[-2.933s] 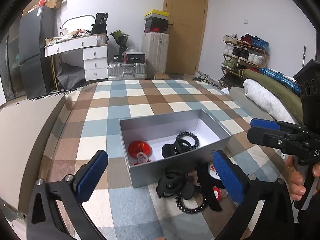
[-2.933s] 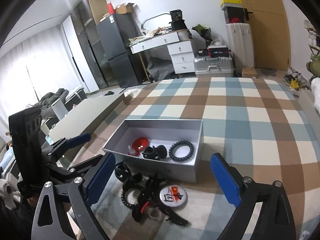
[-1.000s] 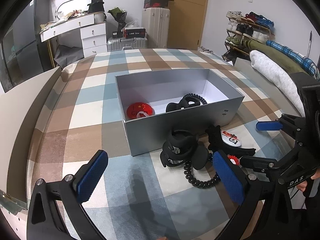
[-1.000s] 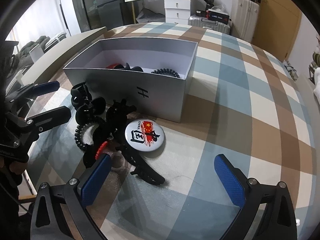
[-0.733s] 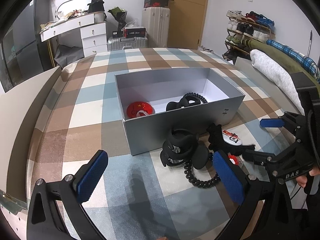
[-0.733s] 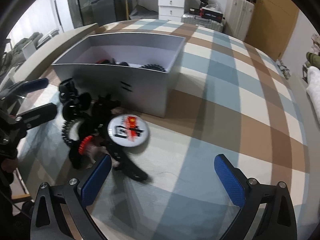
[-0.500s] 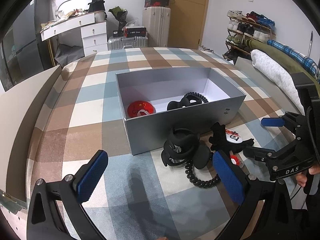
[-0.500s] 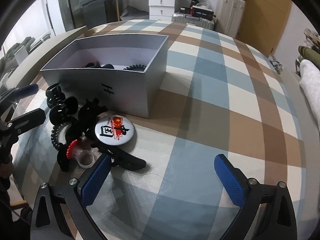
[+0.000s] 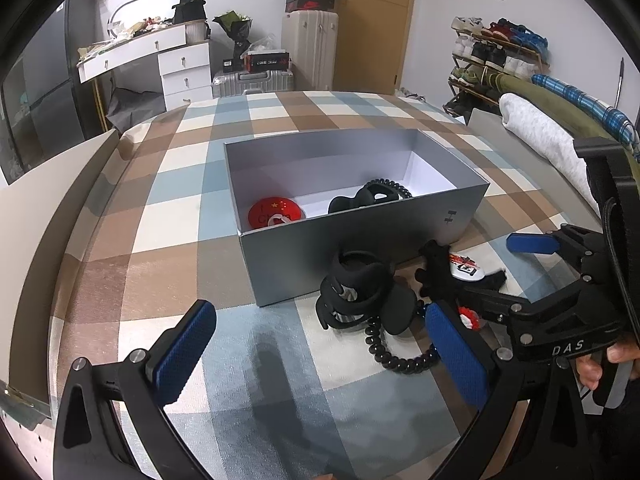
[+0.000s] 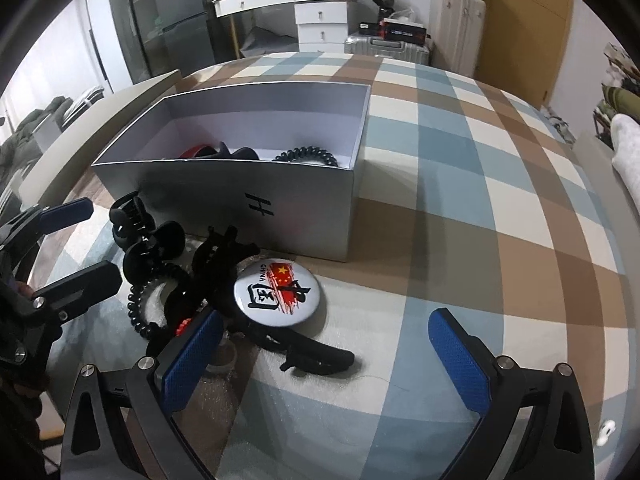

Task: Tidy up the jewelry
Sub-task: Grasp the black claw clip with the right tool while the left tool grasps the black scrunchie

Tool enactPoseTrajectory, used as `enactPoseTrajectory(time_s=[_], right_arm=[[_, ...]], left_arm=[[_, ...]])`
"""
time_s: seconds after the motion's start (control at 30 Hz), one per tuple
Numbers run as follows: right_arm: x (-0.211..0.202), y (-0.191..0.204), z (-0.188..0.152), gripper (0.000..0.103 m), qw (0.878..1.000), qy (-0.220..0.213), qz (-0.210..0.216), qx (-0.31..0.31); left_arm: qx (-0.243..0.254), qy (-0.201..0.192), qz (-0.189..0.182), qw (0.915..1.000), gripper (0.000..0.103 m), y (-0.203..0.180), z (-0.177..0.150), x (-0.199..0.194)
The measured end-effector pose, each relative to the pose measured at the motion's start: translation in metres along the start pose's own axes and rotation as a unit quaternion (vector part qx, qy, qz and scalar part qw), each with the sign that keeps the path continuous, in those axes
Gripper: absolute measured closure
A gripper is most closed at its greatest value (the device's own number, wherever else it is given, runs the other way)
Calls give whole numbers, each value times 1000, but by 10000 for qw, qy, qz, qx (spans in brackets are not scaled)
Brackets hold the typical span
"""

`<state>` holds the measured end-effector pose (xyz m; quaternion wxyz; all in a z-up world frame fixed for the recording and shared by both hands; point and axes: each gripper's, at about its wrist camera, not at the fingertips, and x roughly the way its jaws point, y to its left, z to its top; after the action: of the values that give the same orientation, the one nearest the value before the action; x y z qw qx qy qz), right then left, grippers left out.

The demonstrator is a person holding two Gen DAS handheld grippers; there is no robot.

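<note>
Your jewelry pile lay just outside the front wall of the silver box (image 10: 224,192), on the checked cloth of the worktop (image 10: 460,184): a white China badge (image 10: 279,292) rested on black hair claws (image 10: 224,264), with a black coil hair tie (image 9: 404,354) and a larger black claw clip (image 9: 360,300) beside them toward your left. Inside the box lay a red badge (image 9: 274,213), another black claw clip (image 9: 362,202) and a second coil tie (image 10: 306,157), all along the front wall. Your right tongs (image 10: 324,354) stood wide apart over the pile, the left blue pad (image 10: 188,354) just above a small red piece, nothing between them. Your left tongs (image 9: 320,348) were likewise spread apart and empty, near the worktop's front edge, facing the box's front left corner. Each tool showed at the edge of the other's view.
</note>
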<state>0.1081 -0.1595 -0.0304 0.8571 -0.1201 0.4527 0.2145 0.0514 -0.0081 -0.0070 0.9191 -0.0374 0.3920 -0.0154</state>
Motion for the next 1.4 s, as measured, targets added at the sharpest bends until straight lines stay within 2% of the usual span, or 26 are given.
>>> enactPoseTrajectory(time_s=[0.1,0.23,0.4,0.57,0.63,0.67,0.83,0.93,1.17,1.4], right_arm=[[-2,-6,-1,0,9999,74,-140,25],[-1,-16,-2,0,9998,113,-125,95],[-1,-12,-4,2,9996,181,-215,-68],[-5,-8,-5,21,9998,156,6,-137],[-7,-6,-5,37,9997,116,62,-202],[-8,-4,-5,41,9996,102,104,-241],[-11,1,-6,42,9991,-27,115,-406],[-24,4,-5,42,9980,-278,194,-528],[-46,9,-2,42,9932,-724,-147,-898],[-39,4,0,42,9947,-690,411,-641]], left_arm=[[-17,-5,-9,10000,1,1,0,0],[-53,6,-5,10000,1,3,0,0],[-58,25,-3,10000,1,4,0,1],[-63,22,-3,10000,1,4,0,1],[-70,22,-4,10000,1,4,0,1],[-75,20,-12,10000,1,4,0,1],[-75,27,-14,10000,1,5,0,2],[-113,46,-39,9999,1,5,-1,2],[-216,111,-84,9997,1,6,-2,5],[-191,75,-131,9997,1,3,-2,3]])
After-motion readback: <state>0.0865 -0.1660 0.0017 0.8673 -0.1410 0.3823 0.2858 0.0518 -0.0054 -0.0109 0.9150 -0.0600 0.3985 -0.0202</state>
